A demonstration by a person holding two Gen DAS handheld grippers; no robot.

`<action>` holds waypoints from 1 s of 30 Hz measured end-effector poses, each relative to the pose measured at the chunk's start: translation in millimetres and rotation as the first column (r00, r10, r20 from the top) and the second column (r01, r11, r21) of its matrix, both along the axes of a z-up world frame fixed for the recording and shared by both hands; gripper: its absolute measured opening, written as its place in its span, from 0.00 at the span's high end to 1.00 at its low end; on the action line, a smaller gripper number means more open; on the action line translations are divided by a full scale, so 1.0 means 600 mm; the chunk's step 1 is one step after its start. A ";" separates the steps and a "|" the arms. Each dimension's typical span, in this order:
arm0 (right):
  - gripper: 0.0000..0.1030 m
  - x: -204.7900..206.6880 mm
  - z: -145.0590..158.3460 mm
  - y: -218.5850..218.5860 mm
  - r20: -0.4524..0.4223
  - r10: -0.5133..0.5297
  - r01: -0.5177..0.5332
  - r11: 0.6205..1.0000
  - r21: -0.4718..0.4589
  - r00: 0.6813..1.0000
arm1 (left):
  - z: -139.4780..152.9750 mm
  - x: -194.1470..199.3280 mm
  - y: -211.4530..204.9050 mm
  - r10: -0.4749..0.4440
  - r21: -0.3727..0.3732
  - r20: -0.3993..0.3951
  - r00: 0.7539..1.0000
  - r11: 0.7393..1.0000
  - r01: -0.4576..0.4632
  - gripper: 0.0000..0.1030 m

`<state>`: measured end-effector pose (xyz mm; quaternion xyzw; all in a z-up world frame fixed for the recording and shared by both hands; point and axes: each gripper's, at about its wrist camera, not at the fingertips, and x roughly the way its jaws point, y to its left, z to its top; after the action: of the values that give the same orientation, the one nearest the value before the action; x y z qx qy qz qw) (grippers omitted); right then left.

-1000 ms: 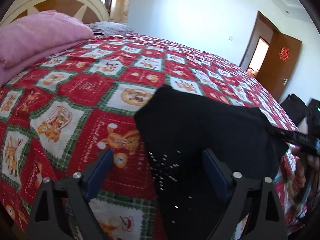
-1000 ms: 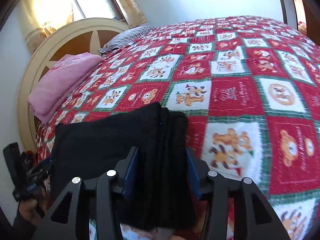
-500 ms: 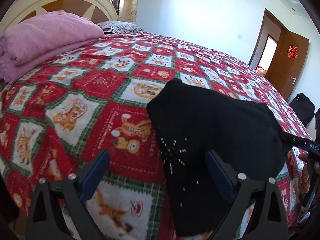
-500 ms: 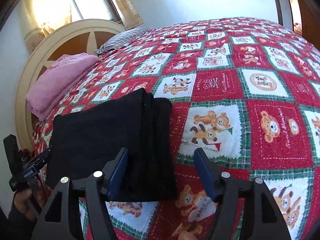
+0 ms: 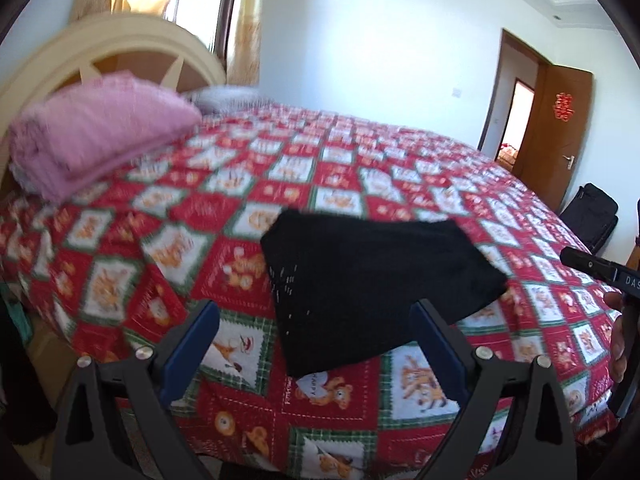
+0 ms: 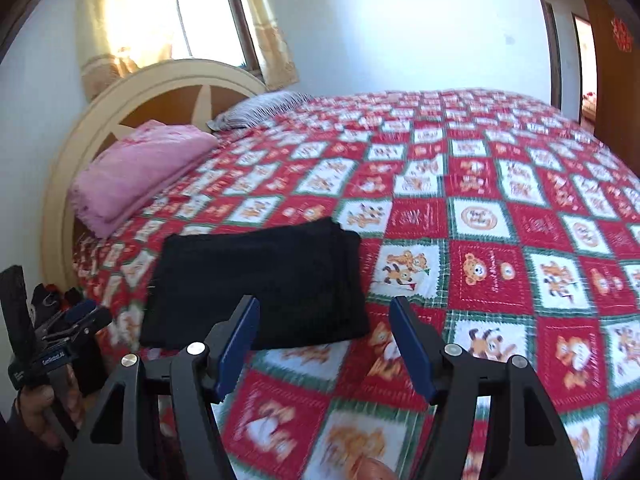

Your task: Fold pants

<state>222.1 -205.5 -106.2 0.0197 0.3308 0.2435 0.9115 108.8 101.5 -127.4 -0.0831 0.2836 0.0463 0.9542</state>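
Right wrist view: black pants (image 6: 256, 284) lie folded in a compact stack on bedspread (image 6: 500, 208), near pink blanket (image 6: 140, 168). Right gripper (image 6: 324, 344) and left gripper (image 5: 316, 344) both spread, pinching nothing. Folding looks finished; nothing obvious left.

Bed w/ red-green-white teddy-bear quilt (image 5: 224, 264). Folded pink blanket (image 5: 100, 136) near cream arched headboard (image 6: 168, 80), striped pillow (image 6: 260, 110) beside it. Window w/ yellow curtains (image 6: 268, 28). Brown door (image 5: 556, 136) open, red ornament on it. Black bag (image 5: 592, 212) on floor by wall.
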 end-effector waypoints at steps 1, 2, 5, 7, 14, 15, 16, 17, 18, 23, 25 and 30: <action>0.34 -0.019 0.013 0.002 0.025 0.004 -0.004 1.000 0.003 1.000 | 0.015 -0.012 -0.004 -0.001 0.015 0.022 1.000 1.000 0.000 0.00; 0.34 -0.035 0.023 0.004 0.046 0.007 -0.007 1.000 0.004 0.999 | 0.024 -0.019 -0.007 0.000 0.024 0.037 0.999 1.000 -0.001 0.00; 0.34 -0.074 0.050 0.019 0.093 0.039 -0.038 0.999 -0.012 0.995 | 0.051 -0.041 -0.015 -0.004 0.043 0.066 0.998 0.999 0.001 0.00; 0.34 -0.099 0.068 0.034 0.130 0.057 -0.053 0.998 -0.035 0.990 | 0.063 -0.052 -0.020 -0.006 0.052 0.073 0.997 0.999 0.003 0.00; 0.32 -0.159 0.104 0.053 0.216 0.092 -0.082 0.995 -0.051 0.972 | 0.082 -0.075 -0.030 -0.013 0.075 0.112 0.994 0.997 0.004 0.00; 0.32 -0.162 0.106 0.053 0.220 0.091 -0.082 0.995 -0.050 0.971 | 0.082 -0.076 -0.031 -0.014 0.080 0.115 0.993 0.997 0.005 0.00; 0.32 -0.164 0.108 0.053 0.221 0.091 -0.082 0.995 -0.048 0.971 | 0.083 -0.078 -0.034 -0.016 0.083 0.118 0.993 0.997 0.007 0.00; 0.32 -0.165 0.108 0.052 0.221 0.090 -0.082 0.996 -0.045 0.971 | 0.083 -0.080 -0.034 -0.018 0.084 0.118 0.993 0.996 0.008 0.00; 0.32 -0.165 0.108 0.052 0.220 0.089 -0.081 0.996 -0.045 0.971 | 0.083 -0.079 -0.035 -0.019 0.085 0.117 0.993 0.996 0.009 0.00; 0.32 -0.160 0.105 0.051 0.212 0.085 -0.078 0.996 -0.044 0.974 | 0.082 -0.080 -0.040 -0.025 0.087 0.113 0.993 0.996 0.015 0.00; 0.32 -0.158 0.103 0.051 0.210 0.085 -0.077 0.996 -0.047 0.974 | 0.081 -0.080 -0.040 -0.023 0.087 0.111 0.994 0.996 0.013 0.00; 0.32 -0.158 0.103 0.052 0.209 0.085 -0.077 0.996 -0.046 0.974 | 0.081 -0.081 -0.039 -0.023 0.087 0.110 0.994 0.996 0.014 0.00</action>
<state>127.1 -174.3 -44.5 -0.0371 0.2373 0.2748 0.9310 60.4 77.9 -78.9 -0.0419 0.2287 0.0450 0.9716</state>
